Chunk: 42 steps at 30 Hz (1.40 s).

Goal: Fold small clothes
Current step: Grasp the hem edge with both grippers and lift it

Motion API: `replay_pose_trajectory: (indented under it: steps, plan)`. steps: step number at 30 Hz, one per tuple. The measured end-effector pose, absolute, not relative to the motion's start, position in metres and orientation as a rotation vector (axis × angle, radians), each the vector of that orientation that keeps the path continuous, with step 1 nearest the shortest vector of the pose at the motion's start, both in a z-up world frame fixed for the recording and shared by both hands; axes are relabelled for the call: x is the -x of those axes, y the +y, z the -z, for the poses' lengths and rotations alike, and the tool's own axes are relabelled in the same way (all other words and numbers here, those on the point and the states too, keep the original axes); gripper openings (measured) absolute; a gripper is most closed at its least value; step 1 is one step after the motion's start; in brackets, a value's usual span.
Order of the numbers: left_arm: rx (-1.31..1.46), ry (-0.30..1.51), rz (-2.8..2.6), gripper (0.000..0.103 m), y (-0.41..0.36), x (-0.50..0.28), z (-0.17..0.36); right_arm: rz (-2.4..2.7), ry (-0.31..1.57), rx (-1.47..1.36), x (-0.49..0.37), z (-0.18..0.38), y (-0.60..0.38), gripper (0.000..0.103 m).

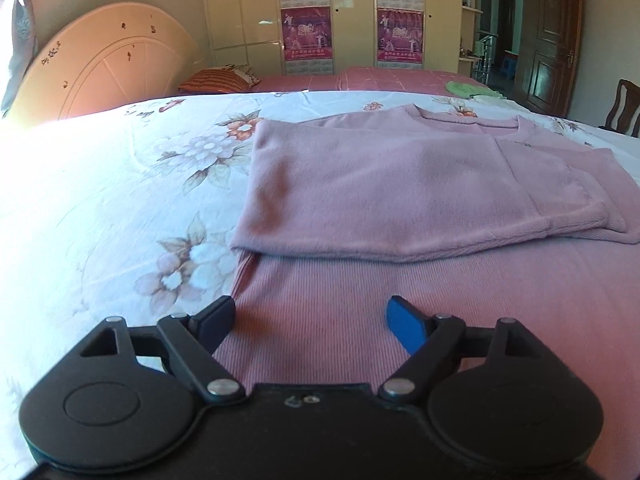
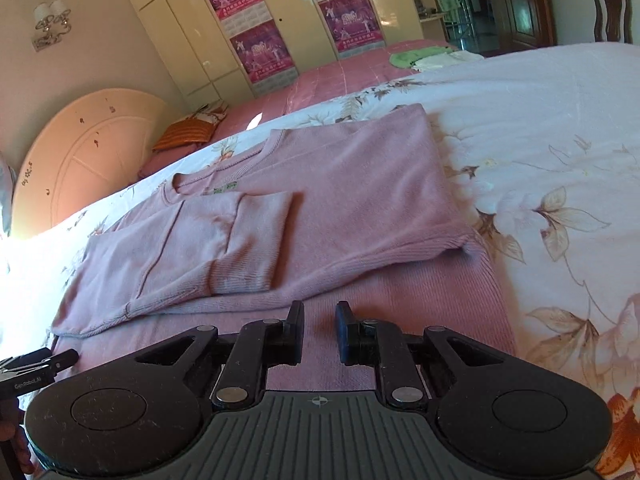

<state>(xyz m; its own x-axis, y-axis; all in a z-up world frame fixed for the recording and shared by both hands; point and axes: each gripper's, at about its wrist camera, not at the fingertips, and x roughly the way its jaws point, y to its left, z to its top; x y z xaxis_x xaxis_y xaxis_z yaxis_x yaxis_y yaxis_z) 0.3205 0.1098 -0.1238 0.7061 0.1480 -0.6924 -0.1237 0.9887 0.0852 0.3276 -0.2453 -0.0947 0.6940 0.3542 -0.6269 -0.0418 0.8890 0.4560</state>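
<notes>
Left gripper point(image 1: 310, 322) fingers spread wide, holding nothing, hovering over the near hem of the pink ribbed knit sweater point(image 1: 380, 184). Right gripper point(image 2: 320, 330) fingers slightly parted, empty. Sweater lying on the floral white bed sheet point(image 1: 120, 200), both sleeves folded in.

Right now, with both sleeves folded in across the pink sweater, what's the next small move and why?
Probably lower both grippers and close on the bottom hem. The left gripper is open wide over the sweater near its left edge, the right gripper is open narrowly over the lower part, and neither holds cloth. The sleeves already lie across the body, so folding the hem up toward the collar seems next.
</notes>
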Motion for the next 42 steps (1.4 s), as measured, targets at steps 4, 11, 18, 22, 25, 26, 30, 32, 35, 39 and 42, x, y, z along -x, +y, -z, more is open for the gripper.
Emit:
replay_pose_trajectory:
  steps: [4, 11, 18, 22, 25, 26, 30, 32, 35, 39, 42]
  plan:
    - [-0.014, 0.818, -0.173, 0.082, 0.114, -0.287, 0.125, -0.233, 0.798, -0.420, -0.305, 0.093, -0.264, 0.017]
    - [0.003, 0.883, -0.177, 0.087, 0.119, -0.276, 0.122, -0.187, 0.806, -0.419, -0.257, 0.089, -0.293, 0.018]
    - [0.019, 0.902, -0.100, 0.084, 0.128, -0.263, 0.121, -0.120, 0.827, -0.388, -0.206, 0.079, -0.300, 0.055]
    - [0.032, 0.915, -0.031, 0.082, 0.134, -0.226, 0.118, -0.106, 0.836, -0.538, -0.169, 0.076, -0.318, 0.055]
    - [0.089, 0.897, 0.035, 0.076, 0.146, -0.186, 0.116, -0.126, 0.881, -0.668, -0.139, 0.082, -0.330, 0.055]
    - [0.122, 0.893, 0.056, 0.076, 0.152, -0.174, 0.115, -0.140, 0.883, -0.717, -0.129, 0.083, -0.334, 0.055]
    - [0.297, 0.884, 0.154, 0.076, 0.174, -0.130, 0.112, -0.185, 0.904, -0.855, -0.090, 0.088, -0.342, 0.055]
    - [0.416, 0.879, 0.201, 0.075, 0.187, -0.113, 0.114, -0.189, 0.892, -0.873, -0.071, 0.088, -0.340, 0.055]
    - [0.548, 0.859, 0.232, 0.071, 0.198, -0.095, 0.120, -0.185, 0.875, -0.922, -0.053, 0.089, -0.336, 0.055]
    - [0.676, 0.833, 0.232, 0.067, 0.209, -0.097, 0.128, -0.197, 0.876, -0.922, -0.059, 0.088, -0.325, 0.055]
    - [0.698, 0.836, 0.253, 0.061, 0.210, -0.111, 0.131, -0.231, 0.879, -0.922, -0.074, 0.092, -0.322, 0.055]
